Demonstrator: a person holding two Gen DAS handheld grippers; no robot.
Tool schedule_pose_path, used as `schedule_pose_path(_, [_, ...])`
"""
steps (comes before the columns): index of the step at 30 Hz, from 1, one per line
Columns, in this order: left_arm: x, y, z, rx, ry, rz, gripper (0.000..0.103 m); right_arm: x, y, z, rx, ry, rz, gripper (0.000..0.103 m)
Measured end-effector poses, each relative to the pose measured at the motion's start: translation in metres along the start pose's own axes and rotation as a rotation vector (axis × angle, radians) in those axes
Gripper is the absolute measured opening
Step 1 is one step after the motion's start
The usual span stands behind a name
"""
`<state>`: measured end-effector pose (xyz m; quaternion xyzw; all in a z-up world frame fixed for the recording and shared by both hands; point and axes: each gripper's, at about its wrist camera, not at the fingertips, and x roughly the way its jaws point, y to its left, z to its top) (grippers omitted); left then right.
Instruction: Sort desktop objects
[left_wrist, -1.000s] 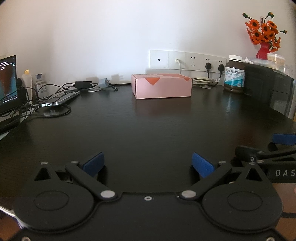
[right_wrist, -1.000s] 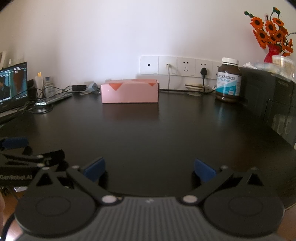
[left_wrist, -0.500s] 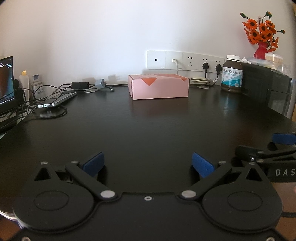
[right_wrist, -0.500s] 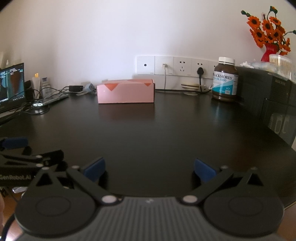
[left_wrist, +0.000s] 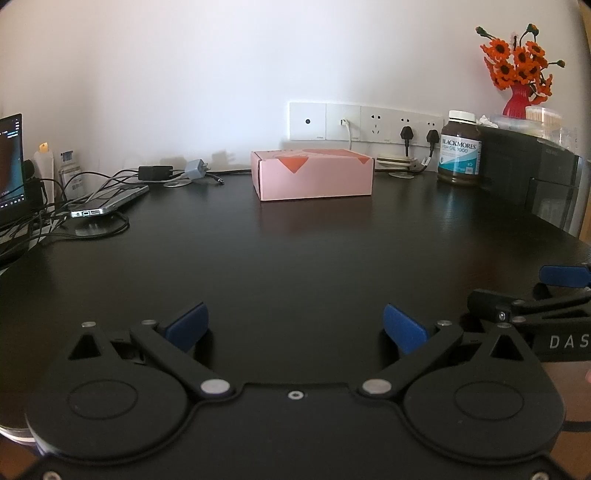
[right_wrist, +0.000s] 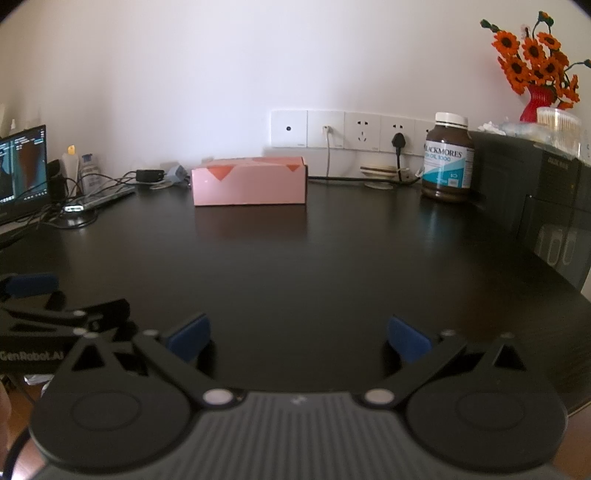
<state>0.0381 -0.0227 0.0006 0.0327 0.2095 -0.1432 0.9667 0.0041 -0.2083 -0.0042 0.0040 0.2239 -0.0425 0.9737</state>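
Observation:
A pink cardboard box (left_wrist: 314, 173) lies closed at the back of the dark desk (left_wrist: 295, 258), also in the right wrist view (right_wrist: 249, 182). A brown Blackmores bottle (left_wrist: 460, 147) stands at the back right, seen too in the right wrist view (right_wrist: 447, 157). My left gripper (left_wrist: 295, 325) is open and empty near the desk's front edge. My right gripper (right_wrist: 298, 338) is open and empty beside it, also low over the front edge. Each gripper shows at the edge of the other's view.
A phone (left_wrist: 109, 203) with tangled cables and chargers (left_wrist: 177, 171) lies at the back left beside a lit screen (right_wrist: 22, 170). A black cabinet (right_wrist: 535, 192) with a red vase of orange flowers (right_wrist: 537, 70) stands on the right. Wall sockets (left_wrist: 365, 122) are behind.
Both grippers have drifted slightly, so the box and bottle shift left in the views. Both stay open and empty.

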Motion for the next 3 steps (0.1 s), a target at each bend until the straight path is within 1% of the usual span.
schedule_pose_path(3, [0.0000,-0.0004,0.0000,0.000,-0.002,0.001,0.103,-0.0004,-0.0003,-0.0007,0.000,-0.004,0.000,0.102])
